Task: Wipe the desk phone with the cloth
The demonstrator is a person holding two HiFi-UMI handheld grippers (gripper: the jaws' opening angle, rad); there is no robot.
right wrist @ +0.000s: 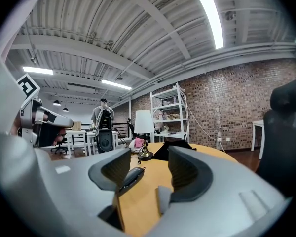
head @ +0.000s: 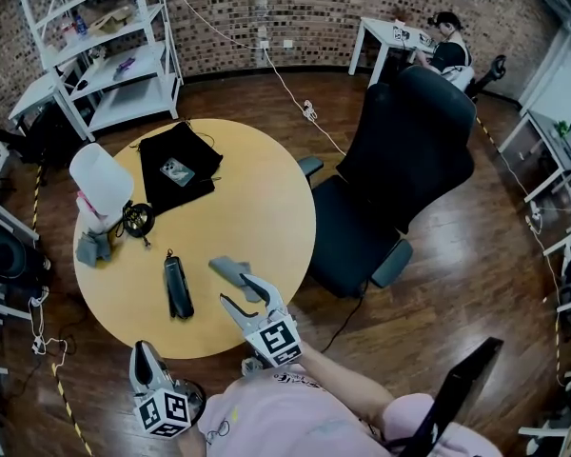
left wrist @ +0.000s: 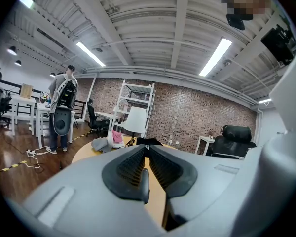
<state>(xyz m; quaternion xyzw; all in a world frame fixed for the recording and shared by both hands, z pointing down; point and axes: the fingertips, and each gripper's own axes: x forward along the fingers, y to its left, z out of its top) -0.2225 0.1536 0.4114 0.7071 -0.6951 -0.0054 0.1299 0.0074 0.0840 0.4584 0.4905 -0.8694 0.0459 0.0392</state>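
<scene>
Head view: round light-wood table (head: pixel 266 188). Black slim phone handset (head: pixel 178 288) lies flat at table's 7 o'clock. Folded grey cloth (head: pixel 230 268) at handset's 3 o'clock, near but apart. R gripper (head: pixel 236 289) over table's 6 o'clock edge, released, tips at cloth's edge, contact unclear. L gripper (head: pixel 145 350) off table past 7 o'clock. White lamp shade (head: pixel 100 179) at 9, black fabric (head: pixel 176 165) at 11.

L gripper view: jaws clenched, nothing btwn, table beyond at 12.

R gripper view: jaws wide apart, empty; handset on table beyond them, by the jaw at 9.
</scene>
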